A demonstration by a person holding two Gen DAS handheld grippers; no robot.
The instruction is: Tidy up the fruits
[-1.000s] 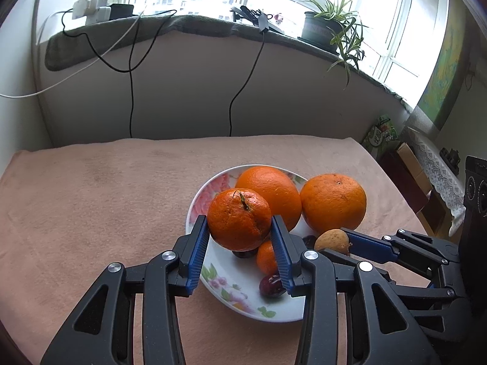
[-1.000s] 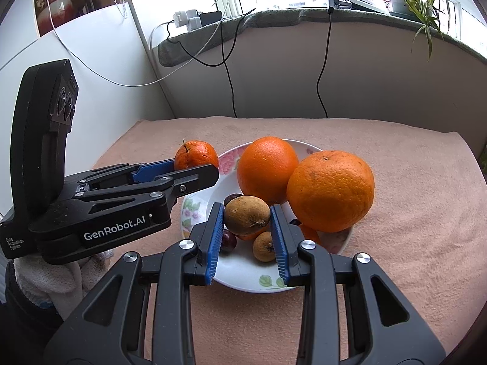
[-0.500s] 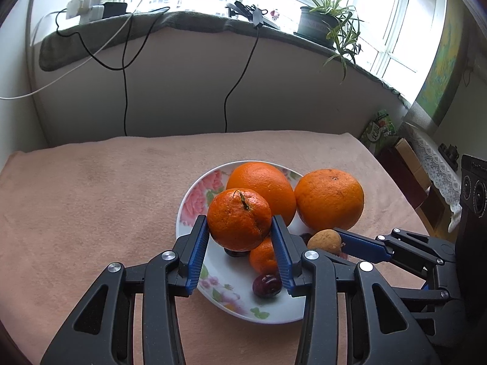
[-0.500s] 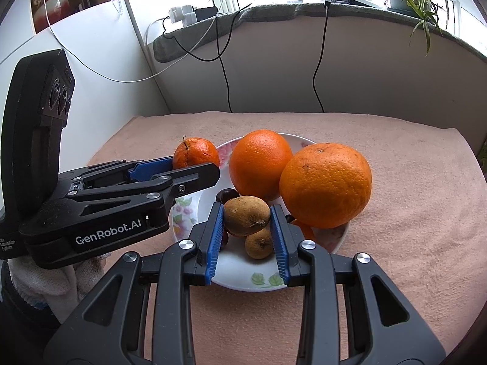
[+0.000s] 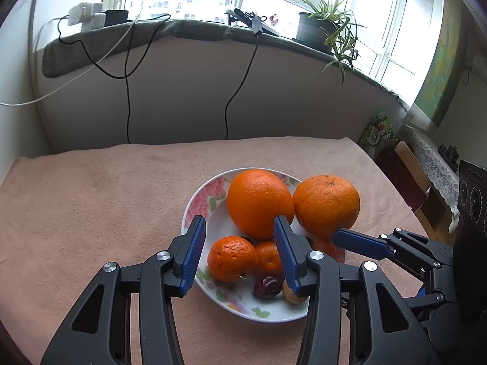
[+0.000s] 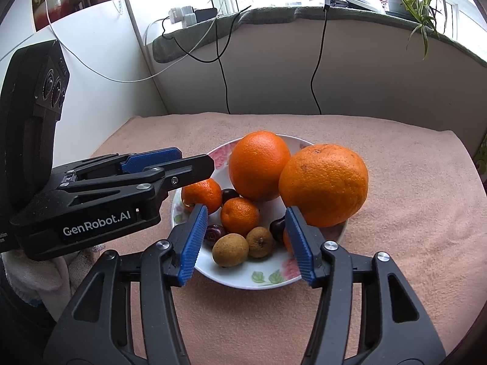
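Fruits lie gathered on the floral plate [image 6: 264,283], which rests on the pink cloth [image 5: 91,200]. Left gripper [image 5: 240,255]: jaws opening, released; the small mandarin [image 5: 232,258] it clamped a second ago now sits on the plate between its blue pads, untouched. Right gripper [image 6: 248,243]: jaws likewise opening; the brown longan [image 6: 230,250] it held earlier lies on the plate beside a second longan [image 6: 259,241]. Behind them stand two large oranges [image 6: 259,165], [image 6: 323,185], with dark cherries [image 5: 268,286] among the smaller fruit. The left gripper's body reads "GenRobot.AI" [image 6: 96,226].
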